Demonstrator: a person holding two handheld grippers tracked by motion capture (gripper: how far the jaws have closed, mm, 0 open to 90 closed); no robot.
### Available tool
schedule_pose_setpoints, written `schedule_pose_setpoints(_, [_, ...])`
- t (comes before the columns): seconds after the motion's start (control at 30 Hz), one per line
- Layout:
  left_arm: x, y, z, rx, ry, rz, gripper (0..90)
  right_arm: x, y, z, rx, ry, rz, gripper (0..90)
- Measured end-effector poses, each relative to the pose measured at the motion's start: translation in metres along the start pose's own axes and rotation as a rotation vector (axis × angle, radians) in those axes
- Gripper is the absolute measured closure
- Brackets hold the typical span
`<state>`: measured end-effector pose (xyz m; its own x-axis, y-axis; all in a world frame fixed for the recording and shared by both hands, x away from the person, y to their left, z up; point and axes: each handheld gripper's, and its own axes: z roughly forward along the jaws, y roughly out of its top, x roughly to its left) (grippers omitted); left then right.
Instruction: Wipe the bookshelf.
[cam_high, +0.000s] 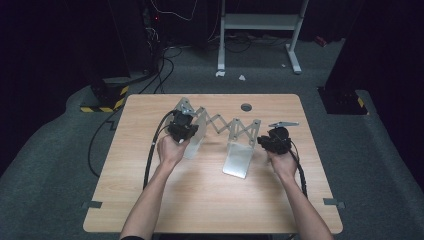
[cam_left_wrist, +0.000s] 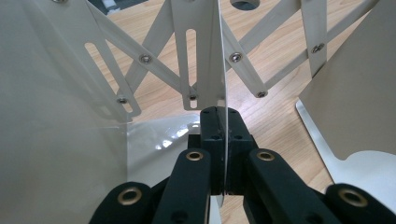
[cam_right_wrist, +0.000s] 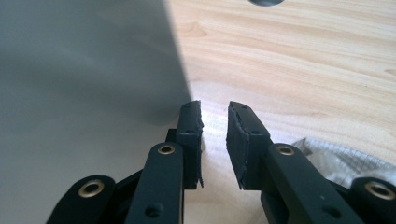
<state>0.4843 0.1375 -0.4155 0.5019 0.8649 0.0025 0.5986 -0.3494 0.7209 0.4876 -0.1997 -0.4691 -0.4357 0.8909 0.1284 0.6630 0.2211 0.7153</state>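
1. High view: your forearms come in from the bottom edge; on the table (cam_high: 150, 200), the expanding metal rack (cam_high: 220, 131) stands across the middle. Your left gripper (cam_high: 184, 131) is at the rack's left end, and your right gripper (cam_high: 272, 141) sits just beside its right plate (cam_high: 239, 159).
2. Left gripper view: black jaws are clamped on the thin edge of a divider (cam_left_wrist: 205, 56), with the scissor links (cam_left_wrist: 261, 70) behind. Hold that pinch square to the sheet so it can't twist out.
3. Right gripper view: jaws stand slightly apart with nothing between them, and the plate (cam_right_wrist: 84, 84) lies just left of the left pad. Slide the edge fully between the pads before closing, then pull level and slowly so the rack spreads without tipping
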Motion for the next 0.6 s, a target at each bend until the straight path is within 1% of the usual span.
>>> schedule_pose_setpoints(0.03, [-0.001, -0.0001, 0.0, -0.002, -0.002, 0.007, 89.2, -0.0013, 0.002, 0.0018, -0.002, -0.001, 0.006, 75.3])
schedule_pose_setpoints(0.1, [-0.0031, 0.0001, 0.0003, -0.003, 0.001, 0.008, 89.2, -0.0014, 0.0055, 0.0038, 0.006, -0.014, 0.009, 75.9])
schedule_pose_setpoints(0.13, [-0.0027, 0.0001, 0.0003, -0.003, -0.002, 0.005, 89.1, -0.0026, 0.0063, 0.0043, -0.002, -0.016, 0.008, 75.8])
schedule_pose_setpoints(0.2, [-0.0017, 0.0001, 0.0004, -0.003, -0.008, 0.006, 89.2, -0.0052, 0.0063, 0.0058, 0.003, -0.001, 0.027, 75.6])
schedule_pose_setpoints(0.27, [-0.0023, 0.0006, 0.0007, -0.001, -0.006, 0.008, 89.1, -0.0056, 0.0058, 0.0073, 0.012, -0.002, 0.015, 75.7])
schedule_pose_setpoints(0.33, [-0.0018, 0.0012, 0.0011, -0.001, -0.006, 0.012, 89.1, -0.0058, 0.0054, 0.0072, 0.012, 0.003, 0.014, 75.9])
schedule_pose_setpoints(0.4, [-0.0017, 0.0015, 0.0015, -0.001, -0.009, 0.009, 89.1, -0.0052, 0.005, 0.0065, 0.013, 0.005, 0.013, 75.9])
schedule_pose_setpoints(0.43, [-0.001, 0.0024, 0.0021, -0.001, -0.009, 0.015, 89.1, -0.0039, 0.0033, 0.0046, 0.012, 0.013, 0.003, 76.1])
schedule_pose_setpoints(0.47, [-0.0013, 0.0025, 0.0025, -0.002, -0.011, 0.012, 89.1, -0.0033, 0.0024, 0.0038, 0.009, 0.01, -0.005, 76.1])
schedule_pose_setpoints(0.6, [-0.0022, 0.003, 0.0035, -0.003, -0.016, 0.015, 89.1, -0.0024, -0.0007, 0.0017, 0.008, 0.017, -0.01, 76.2])
